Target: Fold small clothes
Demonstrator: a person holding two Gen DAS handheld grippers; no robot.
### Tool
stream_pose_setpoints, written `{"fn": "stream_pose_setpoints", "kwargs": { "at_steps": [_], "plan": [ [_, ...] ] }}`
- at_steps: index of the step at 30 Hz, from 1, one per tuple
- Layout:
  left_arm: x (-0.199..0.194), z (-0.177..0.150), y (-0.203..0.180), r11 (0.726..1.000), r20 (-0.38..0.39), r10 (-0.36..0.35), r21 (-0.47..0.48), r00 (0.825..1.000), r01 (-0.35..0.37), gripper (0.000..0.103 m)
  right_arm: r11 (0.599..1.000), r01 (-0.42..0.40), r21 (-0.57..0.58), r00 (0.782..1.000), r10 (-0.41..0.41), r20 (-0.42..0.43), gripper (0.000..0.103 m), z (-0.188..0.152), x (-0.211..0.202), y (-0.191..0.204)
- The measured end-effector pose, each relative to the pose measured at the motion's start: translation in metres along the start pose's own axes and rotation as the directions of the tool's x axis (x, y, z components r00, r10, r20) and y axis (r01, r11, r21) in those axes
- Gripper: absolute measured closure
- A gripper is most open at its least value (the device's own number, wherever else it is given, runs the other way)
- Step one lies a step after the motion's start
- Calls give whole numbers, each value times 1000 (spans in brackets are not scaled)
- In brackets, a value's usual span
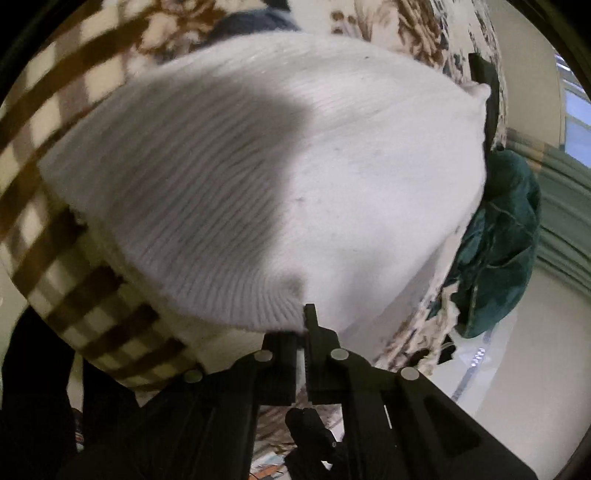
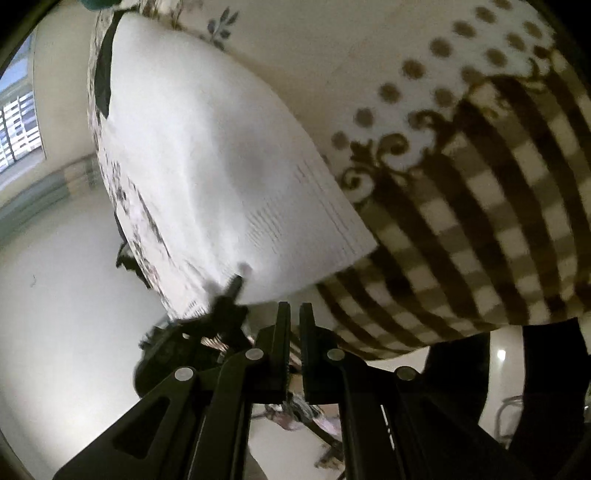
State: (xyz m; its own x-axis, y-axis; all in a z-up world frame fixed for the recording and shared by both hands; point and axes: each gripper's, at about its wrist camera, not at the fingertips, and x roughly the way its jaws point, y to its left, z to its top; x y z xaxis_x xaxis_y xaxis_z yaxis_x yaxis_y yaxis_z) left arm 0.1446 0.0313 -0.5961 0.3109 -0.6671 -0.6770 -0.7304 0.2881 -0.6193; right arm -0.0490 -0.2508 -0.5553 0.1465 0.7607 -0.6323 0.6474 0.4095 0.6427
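Observation:
A white ribbed knit garment (image 1: 258,184) lies spread on a cream tablecloth with brown checks (image 1: 74,306). My left gripper (image 1: 303,325) is shut on the garment's near corner, and white cloth shows between its fingers. The right wrist view shows the same garment (image 2: 203,166) from the side, with the left gripper (image 2: 232,288) blurred at its near corner. My right gripper (image 2: 294,314) is shut just below the garment's near edge, over the checked cloth (image 2: 480,221), and nothing shows between its fingers.
A crumpled dark green cloth (image 1: 498,236) lies at the table's right edge. A black object (image 1: 487,96) sits at the garment's far corner. A dark blue cloth (image 1: 255,22) lies beyond it. A person's dark clothing (image 2: 546,369) stands near the table.

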Motion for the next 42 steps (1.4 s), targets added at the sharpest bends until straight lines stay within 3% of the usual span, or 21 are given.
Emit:
{"fn": "stream_pose_setpoints", "kwargs": {
  "at_steps": [2, 3, 4, 6, 7, 10, 11, 12, 17, 21, 24, 26, 29, 31, 32, 33, 34, 36, 38, 41, 42],
  "plan": [
    [-3, -1, 6, 1000, -8, -14, -26, 1000, 14, 102, 998, -66, 4, 998, 66, -17, 95, 1, 1, -4],
    [-5, -2, 7, 1000, -8, -11, -25, 1000, 10, 102, 996, -86, 14, 996, 86, -24, 84, 1, 4, -3],
    [-7, -3, 9, 1000, -7, -4, -18, 1000, 4, 102, 994, -106, 30, 994, 107, -33, 62, 1, 7, -4],
    [-9, -5, 10, 1000, -10, 4, -6, 1000, -4, 102, 985, -147, 92, 988, 151, -38, 43, 4, 15, -10],
    [-15, -4, 15, 1000, -10, 5, -3, 1000, -5, 102, 978, -166, 127, 985, 171, -27, 42, 7, 21, -12],
    [-17, -6, 17, 999, -13, 27, 30, 1000, -26, 102, 957, -181, 227, 984, 178, 32, 44, 18, 37, -22],
    [-19, -6, 19, 999, -12, 33, 40, 999, -33, 102, 946, -186, 265, 981, 165, 98, 55, 19, 36, -28],
    [-20, -6, 19, 997, -14, 48, 52, 999, -48, 102, 945, -169, 281, 982, 137, 132, 99, 21, 35, -31],
    [-29, -8, 25, 984, -14, 132, 126, 991, -130, 102, 984, 50, 172, 996, -62, 64, 99, 2, 40, -7],
    [-16, 3, 55, 958, -27, 256, 139, 966, -250, 102, 974, 140, 178, 990, -143, 5, 102, -28, 43, -16],
    [-16, 8, 57, 964, -42, 235, 136, 971, -227, 101, 976, 123, 177, 991, -129, 20, 102, -29, 51, -19],
    [-17, 7, 49, 967, -79, 210, 166, 974, -195, 100, 984, 145, 99, 989, -148, 28, 101, -16, 53, -7],
    [-18, 2, 34, 949, -133, 244, 239, 961, -208, 99, 973, 229, -21, 972, -229, -53, 90, 2, 63, 7],
    [-26, -2, 21, 937, -155, 259, 281, 953, -209, 96, 973, 222, -61, 968, -227, -106, 66, 8, 63, 10],
    [-31, -4, 14, 929, -151, 265, 304, 952, -210, 92, 975, 208, -73, 968, -216, -124, 61, 10, 59, 13],
    [-40, -6, 4, 913, -132, 280, 342, 951, -221, 75, 976, 201, -88, 968, -212, -132, 55, 11, 55, 17],
    [-48, -7, -5, 897, -107, 290, 378, 951, -231, 48, 973, 206, -106, 966, -220, -135, 52, 13, 49, 17],
    [-62, -3, -22, 852, -40, 317, 452, 948, -266, 20, 963, 214, -163, 964, -235, -123, 49, 16, 35, 27],
    [-70, 8, -32, 813, 21, 319, 508, 947, -285, 20, 961, 202, -188, 970, -222, -94, 49, 17, 21, 32],
    [-69, 39, -39, 730, 152, 353, 573, 923, -373, 20, 973, 164, -159, 985, -170, -20, 46, 35, 1, 29],
    [-61, 52, -39, 696, 179, 370, 597, 912, -400, 20, 977, 158, -142, 987, -160, -2, 40, 41, -1, 26]
  ]
}}
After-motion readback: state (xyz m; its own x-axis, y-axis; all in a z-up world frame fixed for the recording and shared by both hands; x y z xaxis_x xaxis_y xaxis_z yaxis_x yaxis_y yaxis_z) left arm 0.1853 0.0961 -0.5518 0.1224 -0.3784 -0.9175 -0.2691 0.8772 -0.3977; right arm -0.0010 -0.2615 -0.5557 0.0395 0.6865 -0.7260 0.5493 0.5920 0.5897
